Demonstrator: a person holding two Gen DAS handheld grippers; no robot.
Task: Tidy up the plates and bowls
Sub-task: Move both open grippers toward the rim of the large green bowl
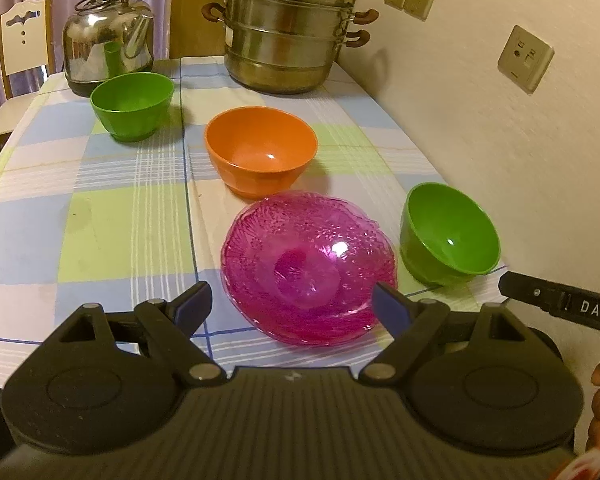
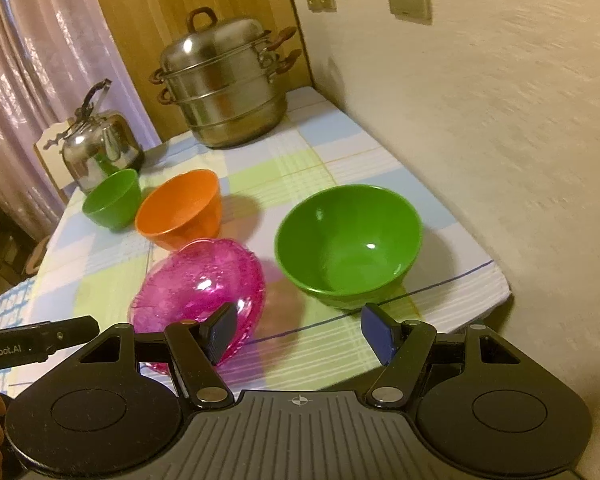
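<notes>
Two grippers — left gripper [image 1: 292, 300] and right gripper [image 2: 298, 330] — hover with jaws wide apart, holding nothing. Nearest on the worktop [image 1: 100, 220] sits the pink glass plate [image 1: 308, 264], beside the green bowl [image 2: 348, 248] — a careless pinch could skid or chip the plate.

Warm, dimmish indoor light from above, small glare spots inside the orange bowl [image 1: 261, 148] and pink glass plate [image 1: 310, 264], soft shadows cast rightward on the worktop [image 1: 120, 220], streaky motion blur on the wall [image 2: 500, 128], fisheye bending and dark vignetting at the corners.
</notes>
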